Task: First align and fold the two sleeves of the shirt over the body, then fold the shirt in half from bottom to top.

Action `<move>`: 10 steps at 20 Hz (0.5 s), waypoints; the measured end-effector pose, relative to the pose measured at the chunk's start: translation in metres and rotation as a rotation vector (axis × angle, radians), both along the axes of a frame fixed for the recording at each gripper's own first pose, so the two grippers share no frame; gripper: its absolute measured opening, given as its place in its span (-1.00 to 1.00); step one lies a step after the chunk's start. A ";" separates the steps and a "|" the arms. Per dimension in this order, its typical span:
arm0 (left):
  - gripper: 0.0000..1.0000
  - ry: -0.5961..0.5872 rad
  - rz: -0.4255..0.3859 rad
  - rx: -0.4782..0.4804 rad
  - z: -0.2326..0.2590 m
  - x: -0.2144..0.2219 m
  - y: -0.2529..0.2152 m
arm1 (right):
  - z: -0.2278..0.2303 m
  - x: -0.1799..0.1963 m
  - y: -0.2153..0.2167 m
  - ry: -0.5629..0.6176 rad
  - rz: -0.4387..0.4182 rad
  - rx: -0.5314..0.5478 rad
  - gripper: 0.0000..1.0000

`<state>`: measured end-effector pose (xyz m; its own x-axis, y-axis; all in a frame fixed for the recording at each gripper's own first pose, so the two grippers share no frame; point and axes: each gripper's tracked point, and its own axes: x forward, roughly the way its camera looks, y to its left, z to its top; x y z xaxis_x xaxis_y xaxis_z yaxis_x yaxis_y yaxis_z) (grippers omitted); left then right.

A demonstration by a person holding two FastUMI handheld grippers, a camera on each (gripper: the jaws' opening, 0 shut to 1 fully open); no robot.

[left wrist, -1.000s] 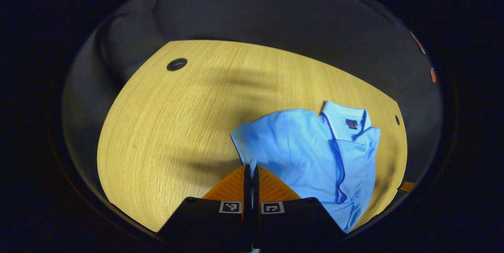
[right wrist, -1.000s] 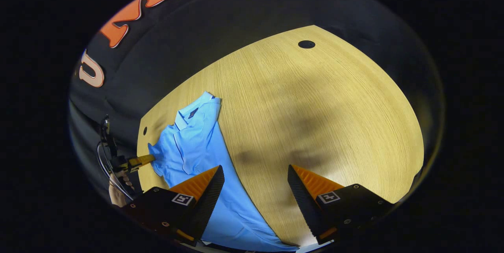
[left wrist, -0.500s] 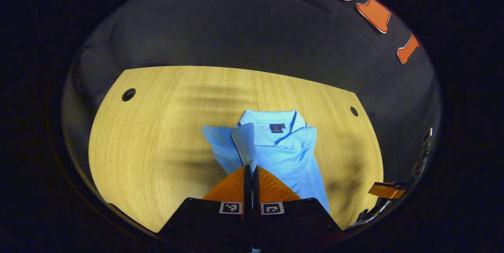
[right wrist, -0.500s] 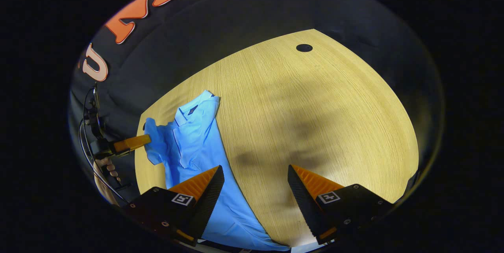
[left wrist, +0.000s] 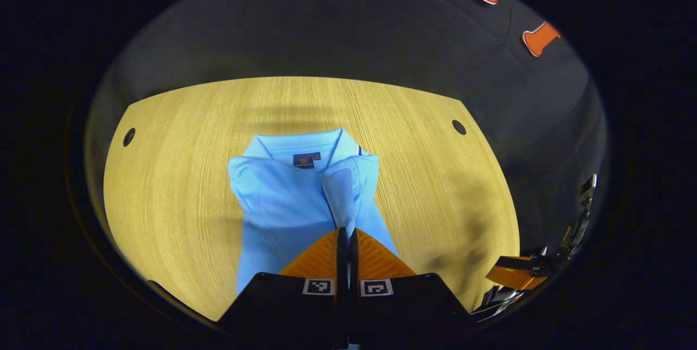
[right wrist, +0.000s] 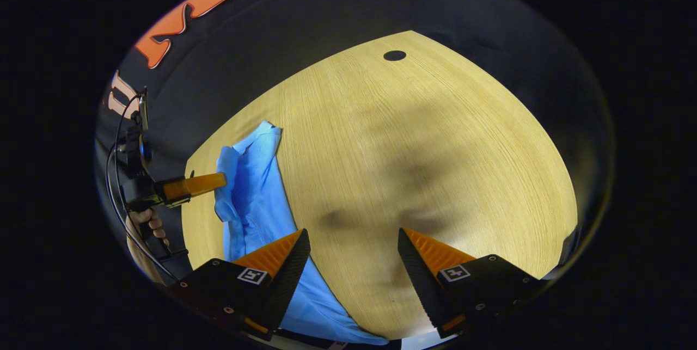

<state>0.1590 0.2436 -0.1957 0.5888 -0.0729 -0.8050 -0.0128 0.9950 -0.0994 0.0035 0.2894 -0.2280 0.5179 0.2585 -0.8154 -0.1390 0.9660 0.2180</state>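
Left gripper [left wrist: 347,238] is clamped on a sleeve [left wrist: 340,197], lifted over the blue shirt [left wrist: 283,197] lying on the desk [left wrist: 179,176]. Right gripper [right wrist: 354,255] hangs apart near the shirt's right edge.

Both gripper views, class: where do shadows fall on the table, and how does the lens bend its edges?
Left gripper view: the table bows into a curved outline, with a soft dark shadow lower right, beside the shirt. Right gripper view: broad blurry shadows darken the table's middle, above the open right gripper; the far edge curves strongly.
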 end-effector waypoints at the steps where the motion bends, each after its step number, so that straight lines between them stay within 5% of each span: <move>1: -0.94 0.009 -0.006 0.013 -0.006 -0.001 -0.003 | -0.001 -0.001 -0.003 0.002 -0.001 0.000 0.97; 3: -0.84 0.023 -0.020 0.016 -0.013 -0.002 -0.011 | -0.004 -0.002 -0.005 0.007 -0.002 -0.003 0.96; 6: -0.31 0.023 -0.028 0.004 -0.016 -0.004 -0.020 | -0.006 -0.004 -0.005 0.013 0.000 -0.009 0.96; 10: 0.70 0.011 -0.004 0.000 -0.008 -0.018 -0.013 | -0.014 -0.008 0.004 0.020 0.022 -0.026 0.96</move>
<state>0.1410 0.2307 -0.2033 0.5795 -0.0749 -0.8115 -0.0098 0.9951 -0.0988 -0.0044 0.2930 -0.2415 0.4962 0.2478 -0.8321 -0.1558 0.9683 0.1955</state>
